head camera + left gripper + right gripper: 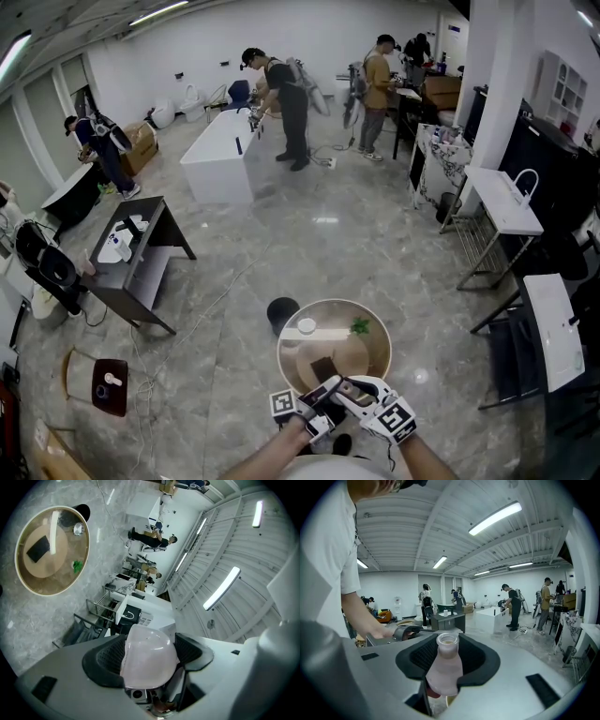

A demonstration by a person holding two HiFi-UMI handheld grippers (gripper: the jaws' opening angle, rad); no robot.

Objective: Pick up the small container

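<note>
Beside the round table (382, 339), left tool (149, 660) clamps a frosted cup (147, 646), right tool (449, 658) a small frosted bottle (445, 667).

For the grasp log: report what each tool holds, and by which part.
Left tool grips a translucent domed cap by its opposite sides. Right tool grips a small frosted bottle by its upper body, just below the open neck.

The round bench (377, 356) lies just ahead of the left hand-held gripper (326, 388) and right hand-held gripper (351, 386), which almost touch. On it a dark block (323, 367) stands nearest, with a white dish (307, 326) and green sprig (360, 326) farther off. Its middle is bare. Open floor (234, 375) lies to either side.
</note>
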